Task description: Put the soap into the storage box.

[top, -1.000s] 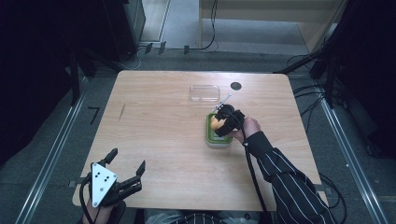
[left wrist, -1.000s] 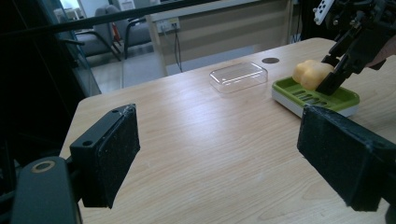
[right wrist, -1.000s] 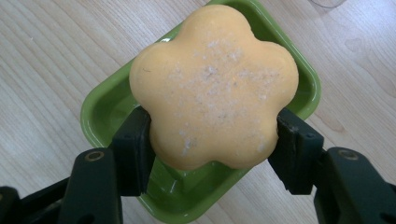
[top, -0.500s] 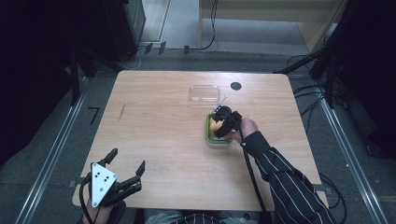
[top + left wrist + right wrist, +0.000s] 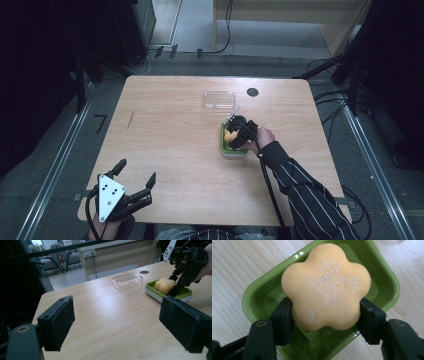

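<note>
From above, my desk (image 5: 180,145) is evenly lit and pale, while the floor and racks around it fall into near black. Detail there is soft and grainy. Along my left fingers (image 5: 58,322), which are near, dark and slightly blurred, the clear lid (image 5: 127,280) carries white glare and the background room is bright but hazy. Along my right fingers (image 5: 284,320) the soap (image 5: 325,287) is sharp, and the green dish (image 5: 384,282) shows glossy highlights on its rim.

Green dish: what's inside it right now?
A flower-shaped orange soap sits in the green dish, with the right tongs on either side of it, their jaws just easing open. The dish floor under the soap is covered. The clear lid lies apart on the table.
</note>
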Demonstrator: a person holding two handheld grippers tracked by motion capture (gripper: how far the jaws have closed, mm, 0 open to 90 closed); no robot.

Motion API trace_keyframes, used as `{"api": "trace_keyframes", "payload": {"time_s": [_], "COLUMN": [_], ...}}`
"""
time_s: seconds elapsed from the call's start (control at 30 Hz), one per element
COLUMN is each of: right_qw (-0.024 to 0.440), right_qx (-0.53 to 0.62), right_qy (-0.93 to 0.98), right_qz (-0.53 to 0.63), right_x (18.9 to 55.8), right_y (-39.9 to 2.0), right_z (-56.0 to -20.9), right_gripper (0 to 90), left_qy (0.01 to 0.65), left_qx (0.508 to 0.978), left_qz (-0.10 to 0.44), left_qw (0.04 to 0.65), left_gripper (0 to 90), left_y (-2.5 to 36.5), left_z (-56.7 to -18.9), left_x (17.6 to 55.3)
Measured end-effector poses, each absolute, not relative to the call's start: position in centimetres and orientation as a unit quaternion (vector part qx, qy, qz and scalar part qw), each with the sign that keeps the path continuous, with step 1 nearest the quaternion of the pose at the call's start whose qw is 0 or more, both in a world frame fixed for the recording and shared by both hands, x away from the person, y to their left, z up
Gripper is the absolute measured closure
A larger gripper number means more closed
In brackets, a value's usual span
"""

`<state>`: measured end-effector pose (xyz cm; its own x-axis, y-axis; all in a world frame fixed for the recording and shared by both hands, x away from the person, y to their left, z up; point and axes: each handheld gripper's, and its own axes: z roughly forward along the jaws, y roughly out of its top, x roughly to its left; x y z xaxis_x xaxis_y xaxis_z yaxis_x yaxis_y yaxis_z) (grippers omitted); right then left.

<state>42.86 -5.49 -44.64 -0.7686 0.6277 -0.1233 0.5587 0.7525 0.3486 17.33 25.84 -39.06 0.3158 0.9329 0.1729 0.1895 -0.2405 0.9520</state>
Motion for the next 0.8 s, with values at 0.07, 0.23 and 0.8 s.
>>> {"api": "trace_keyframes", "payload": {"time_s": [0.07, 0.23, 0.8], "right_qw": [0.118, 0.121, 0.116], "right_qx": [0.319, 0.315, 0.334], "right_qy": [0.929, 0.928, 0.919], "right_qz": [0.147, 0.156, 0.172], "right_x": [42.9, 42.8, 42.1], "right_y": [-5.4, -5.3, -6.9], "right_z": [-44.7, -44.1, -42.4], "right_gripper": [35.6, 36.4, 25.9], "left_qy": [0.417, 0.417, 0.415], "left_qx": [0.673, 0.674, 0.674], "left_qz": [0.41, 0.41, 0.409], "left_qw": [0.453, 0.453, 0.454], "left_gripper": [13.5, 13.5, 13.5], "left_y": [25.8, 25.8, 25.8], "left_z": [-39.1, -39.1, -39.1], "left_x": [17.3, 17.3, 17.4]}}
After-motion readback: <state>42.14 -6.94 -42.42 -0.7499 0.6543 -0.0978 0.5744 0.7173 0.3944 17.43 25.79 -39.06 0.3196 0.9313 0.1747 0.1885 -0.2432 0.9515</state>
